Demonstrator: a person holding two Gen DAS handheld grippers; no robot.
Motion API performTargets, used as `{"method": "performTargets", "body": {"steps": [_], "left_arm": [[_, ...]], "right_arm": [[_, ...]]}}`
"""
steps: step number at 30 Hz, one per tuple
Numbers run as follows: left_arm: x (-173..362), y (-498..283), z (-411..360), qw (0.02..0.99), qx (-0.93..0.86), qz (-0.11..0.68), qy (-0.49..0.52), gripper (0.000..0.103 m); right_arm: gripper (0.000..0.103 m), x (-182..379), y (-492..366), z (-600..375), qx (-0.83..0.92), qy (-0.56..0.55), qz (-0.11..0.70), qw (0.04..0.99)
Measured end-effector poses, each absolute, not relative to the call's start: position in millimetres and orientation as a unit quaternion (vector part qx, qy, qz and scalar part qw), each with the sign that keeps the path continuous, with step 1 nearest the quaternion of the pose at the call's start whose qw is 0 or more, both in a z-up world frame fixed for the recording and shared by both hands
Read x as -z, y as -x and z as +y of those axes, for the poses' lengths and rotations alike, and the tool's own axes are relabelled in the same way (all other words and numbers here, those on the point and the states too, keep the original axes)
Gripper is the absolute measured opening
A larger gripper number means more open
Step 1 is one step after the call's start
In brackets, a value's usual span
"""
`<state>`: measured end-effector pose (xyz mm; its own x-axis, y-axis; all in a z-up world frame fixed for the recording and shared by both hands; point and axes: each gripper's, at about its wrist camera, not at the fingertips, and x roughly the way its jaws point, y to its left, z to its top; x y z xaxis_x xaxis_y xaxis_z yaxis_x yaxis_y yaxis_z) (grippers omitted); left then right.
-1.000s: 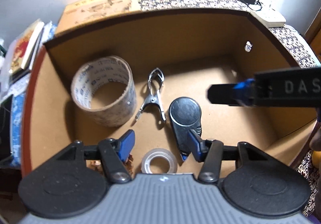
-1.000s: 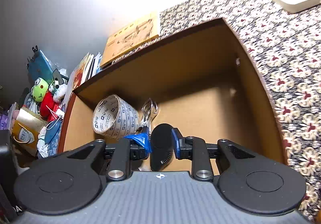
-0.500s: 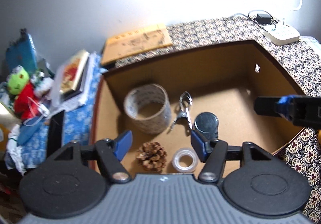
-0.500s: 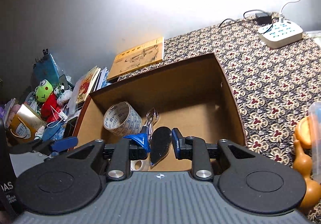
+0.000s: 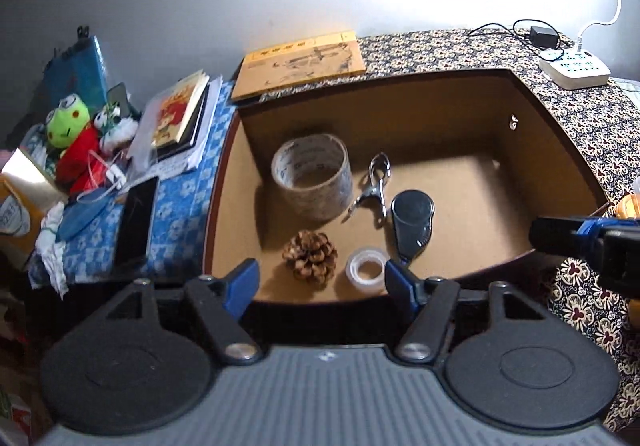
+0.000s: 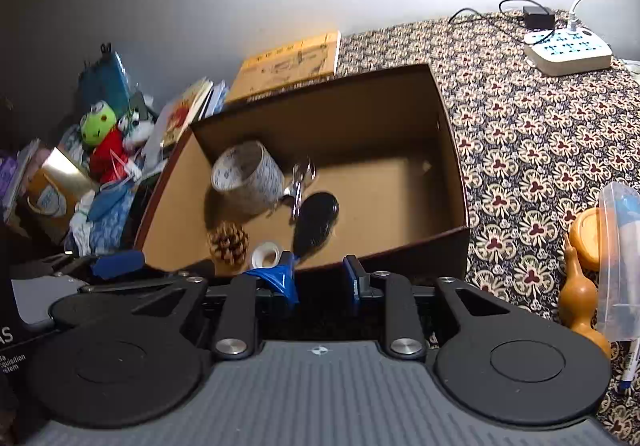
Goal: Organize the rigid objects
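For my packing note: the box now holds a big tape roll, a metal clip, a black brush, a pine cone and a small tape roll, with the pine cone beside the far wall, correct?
Not quite: the pine cone lies near the front wall of the box, beside the small tape roll, as the left wrist view shows. The rest is right.

A lived-in home corner: patterned tablecloth point(image 6: 532, 150), stacked books point(image 5: 182, 114), plush frog point(image 5: 68, 122) (cluttered).

Black fingers point(image 5: 224, 310), blue pads (silver screws)
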<state>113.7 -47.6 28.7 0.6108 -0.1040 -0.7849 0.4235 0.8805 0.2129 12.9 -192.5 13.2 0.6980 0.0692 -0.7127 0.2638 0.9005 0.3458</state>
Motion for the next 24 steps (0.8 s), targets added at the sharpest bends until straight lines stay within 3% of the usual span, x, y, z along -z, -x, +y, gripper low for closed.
{"method": "performTargets", "body": {"steps": [24], "left_arm": [[-6.5, -55.1, -80.6, 0.859, 0.04, 0.487, -0.151, 0.067]], "right_arm": [[0.012, 8.6, 28.1, -224.0, -0.046, -0.196, 0.455, 0.867]]}}
